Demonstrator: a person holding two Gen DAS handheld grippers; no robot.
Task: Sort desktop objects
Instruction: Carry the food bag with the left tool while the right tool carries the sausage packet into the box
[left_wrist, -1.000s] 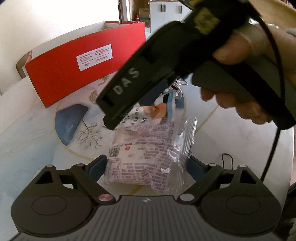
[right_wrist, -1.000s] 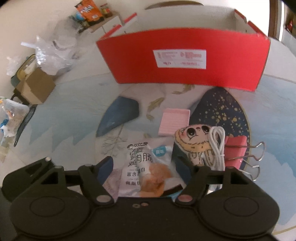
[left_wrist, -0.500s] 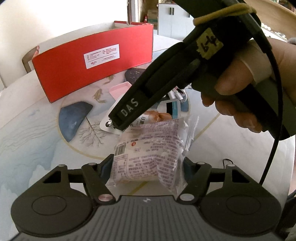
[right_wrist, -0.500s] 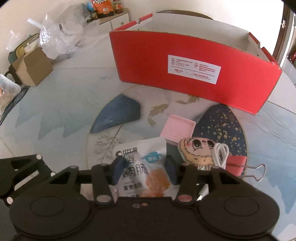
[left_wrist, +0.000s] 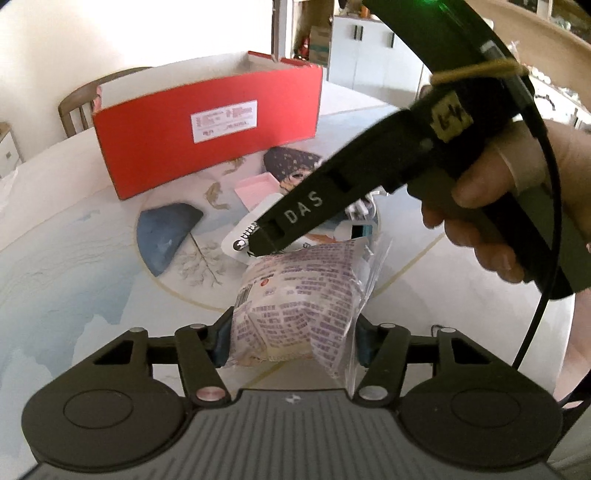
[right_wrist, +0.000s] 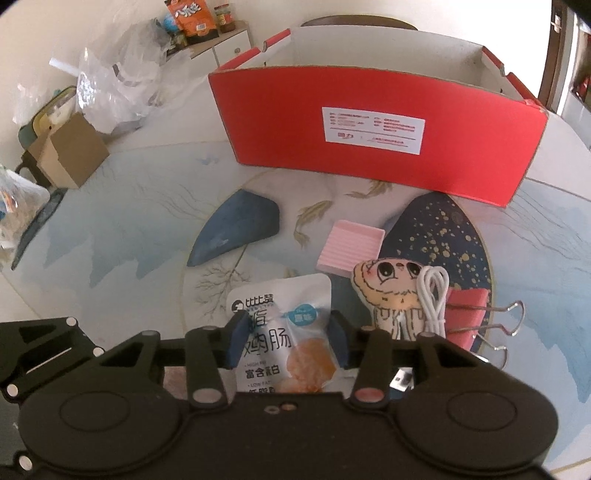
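Painted round tabletop (right_wrist: 110, 229) carries my work: near its middle my left gripper (left_wrist: 290, 341) has just closed onto the purple-printed snack bag (left_wrist: 295, 299), while my right gripper (right_wrist: 286, 338) clamps the white sausage pouch (right_wrist: 282, 325). Beyond them stands the red box (right_wrist: 373, 147).

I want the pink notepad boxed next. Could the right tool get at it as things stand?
Probably not yet: the right tool is shut on the white sausage pouch. The pink notepad itself lies uncovered just beyond, before the red box.
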